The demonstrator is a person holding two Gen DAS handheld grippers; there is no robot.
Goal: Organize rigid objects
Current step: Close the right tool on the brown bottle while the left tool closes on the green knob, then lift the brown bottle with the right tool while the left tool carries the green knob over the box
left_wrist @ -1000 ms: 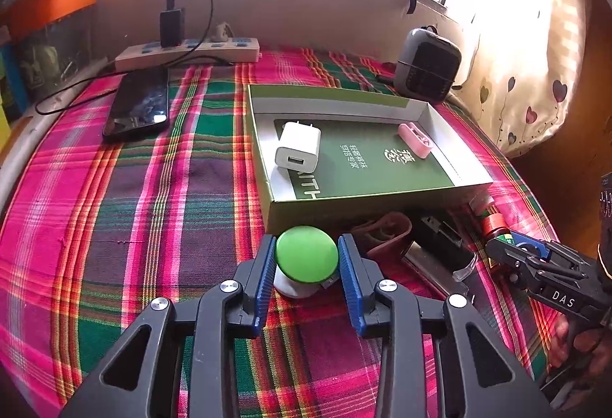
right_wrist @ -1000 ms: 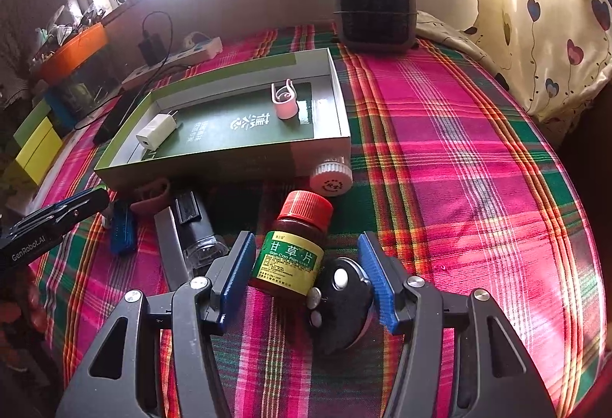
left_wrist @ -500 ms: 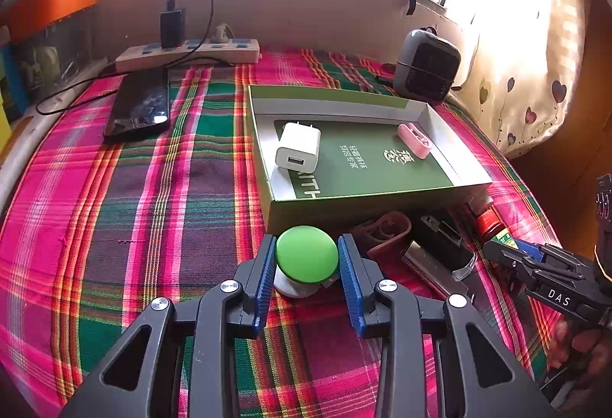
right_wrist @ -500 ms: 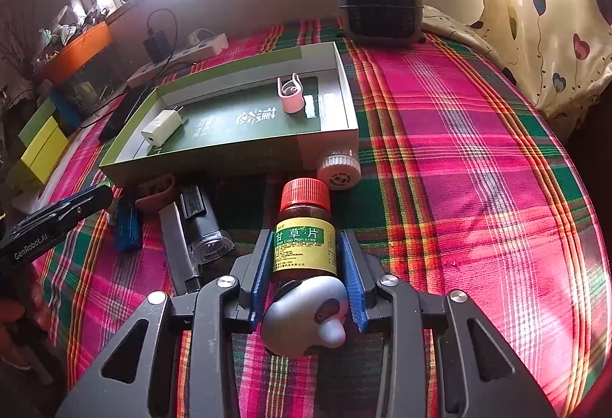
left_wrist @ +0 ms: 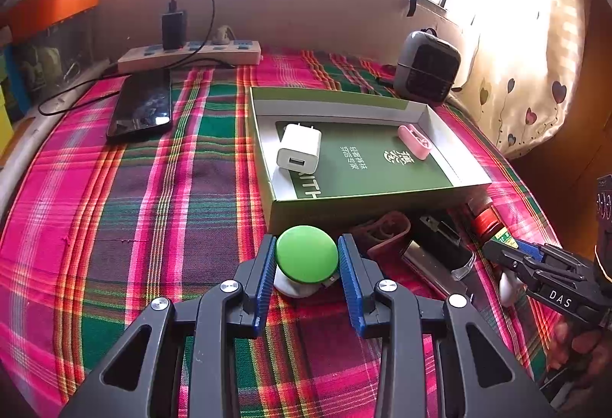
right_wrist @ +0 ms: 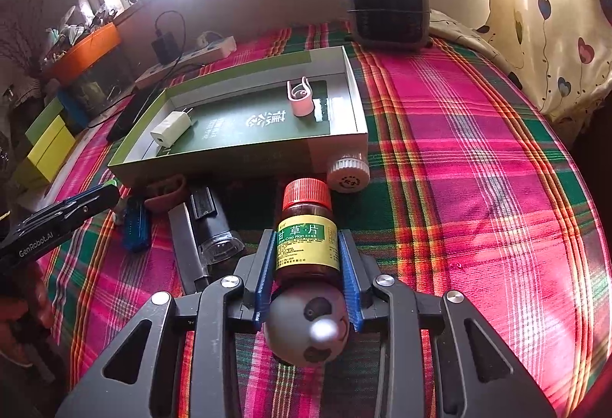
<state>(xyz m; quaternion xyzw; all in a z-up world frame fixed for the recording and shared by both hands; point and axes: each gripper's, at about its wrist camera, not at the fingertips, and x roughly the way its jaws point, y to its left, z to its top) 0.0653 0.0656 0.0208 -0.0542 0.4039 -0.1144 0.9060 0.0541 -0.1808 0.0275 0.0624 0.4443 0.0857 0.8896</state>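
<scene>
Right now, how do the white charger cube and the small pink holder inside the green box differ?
The white charger cube is blocky and lies near the left end of the green cardboard box; the small pink holder is slimmer, rounded, near the right end. The cube shows a USB port; the holder has an open loop. Both rest untouched on the box's floor.

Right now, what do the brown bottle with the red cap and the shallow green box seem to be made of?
The brown bottle with the red cap looks like translucent amber plastic or glass, which one unclear; its ribbed cap looks plastic and its label is glossy paper. The shallow green box looks like printed cardboard: thin folded walls, matte outside, slight sheen inside.
</scene>
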